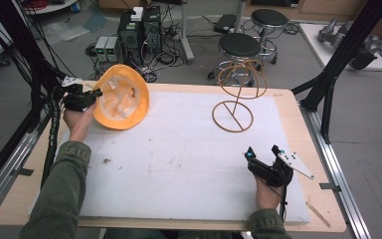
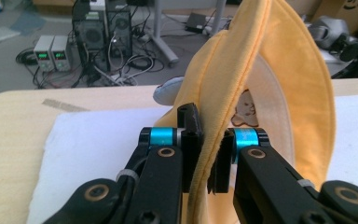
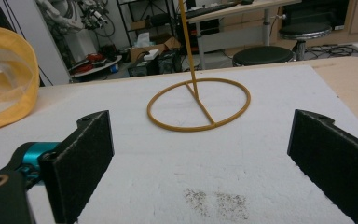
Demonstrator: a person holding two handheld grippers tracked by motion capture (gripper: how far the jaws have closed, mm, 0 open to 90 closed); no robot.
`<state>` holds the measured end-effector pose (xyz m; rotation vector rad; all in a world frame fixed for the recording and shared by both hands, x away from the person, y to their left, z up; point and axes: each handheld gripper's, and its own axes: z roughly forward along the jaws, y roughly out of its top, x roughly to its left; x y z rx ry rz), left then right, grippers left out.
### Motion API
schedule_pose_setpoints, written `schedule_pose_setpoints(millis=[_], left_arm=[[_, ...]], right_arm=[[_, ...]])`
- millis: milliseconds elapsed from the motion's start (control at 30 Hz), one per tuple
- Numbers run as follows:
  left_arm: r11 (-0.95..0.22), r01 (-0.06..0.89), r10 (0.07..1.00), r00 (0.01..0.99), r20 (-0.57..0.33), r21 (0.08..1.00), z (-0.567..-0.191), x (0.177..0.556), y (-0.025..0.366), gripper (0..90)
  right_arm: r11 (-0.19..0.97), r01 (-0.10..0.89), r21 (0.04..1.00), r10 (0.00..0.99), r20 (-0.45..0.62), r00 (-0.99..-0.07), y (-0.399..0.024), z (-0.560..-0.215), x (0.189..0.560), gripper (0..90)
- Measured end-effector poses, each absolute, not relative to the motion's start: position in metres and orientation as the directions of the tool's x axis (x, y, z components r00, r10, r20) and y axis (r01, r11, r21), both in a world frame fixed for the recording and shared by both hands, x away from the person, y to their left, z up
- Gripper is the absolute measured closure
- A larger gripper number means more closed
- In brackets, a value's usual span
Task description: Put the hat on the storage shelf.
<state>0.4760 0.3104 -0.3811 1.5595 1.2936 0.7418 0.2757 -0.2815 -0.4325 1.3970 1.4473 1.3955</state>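
High view — stools [image 1: 239,46] behind wire stand [image 1: 235,102]

Item count, high view:

- One yellow hat [image 1: 121,97], upper left of the frame.
- One wire hat stand [image 1: 237,95], upper right of centre.
- One white foam mat [image 1: 179,159], centre of the frame.
- One desk [image 1: 306,134].
- Two tools: left tool [image 1: 95,93] at the left edge, right tool [image 1: 262,151] at lower right.
- Two round stools [image 1: 239,46] on the floor, top centre.
- Two computer towers [image 1: 140,31], top, left of centre.
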Motion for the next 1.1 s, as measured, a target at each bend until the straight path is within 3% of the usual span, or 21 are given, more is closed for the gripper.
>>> schedule_pose_setpoints(millis=[467,800,1100], left_arm=[[0.001,0.183,0.954,0.295,-0.056,0.983,-0.346,0.449,0.296,85.7],[0.111,-0.012,0.941,0.323,-0.101,0.994,-0.321,0.430,0.298,85.7],[0.166,-0.085,0.926,0.355,-0.126,0.983,-0.308,0.416,0.301,85.7]], right_arm=[[-0.171,0.222,0.960,0.958,0.215,-0.191,-0.284,-0.432,0.276,5.8],[-0.183,0.225,0.957,0.953,0.229,-0.199,-0.283,-0.432,0.277,5.8],[-0.189,0.221,0.957,0.952,0.234,-0.197,-0.284,-0.432,0.277,5.8]])
